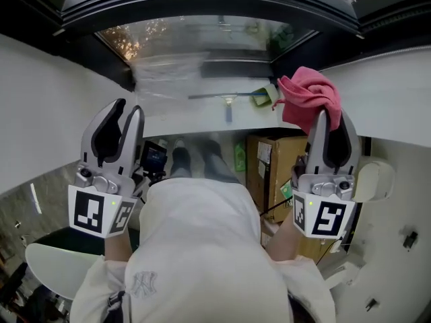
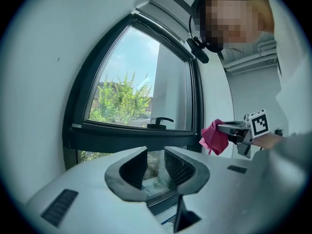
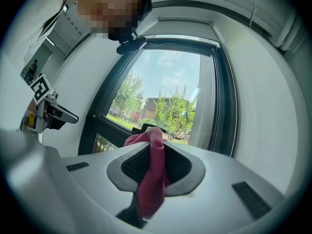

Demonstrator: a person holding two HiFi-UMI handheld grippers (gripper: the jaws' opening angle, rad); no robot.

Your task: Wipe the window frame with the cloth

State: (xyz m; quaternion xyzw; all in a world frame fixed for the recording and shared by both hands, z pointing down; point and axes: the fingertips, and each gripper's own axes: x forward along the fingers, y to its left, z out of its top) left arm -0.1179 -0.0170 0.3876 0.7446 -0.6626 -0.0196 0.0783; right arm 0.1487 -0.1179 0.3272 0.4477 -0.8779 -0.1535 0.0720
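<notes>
A pink cloth (image 1: 310,96) bunches out of my right gripper (image 1: 331,116), which is shut on it and held up near the right end of the dark window frame (image 1: 202,5). In the right gripper view the cloth (image 3: 153,174) hangs between the pads, and the frame (image 3: 224,96) stands ahead, apart from it. My left gripper (image 1: 129,108) is open and holds nothing, raised at the left. Its own view faces the frame's lower bar (image 2: 131,133), with the cloth (image 2: 214,136) off to the right.
A squeegee with a green part (image 1: 232,98) lies on the white sill below the glass. A black window handle (image 2: 160,122) sits on the lower bar. White walls flank the window. A cardboard box (image 1: 269,170) stands on the floor beneath the sill.
</notes>
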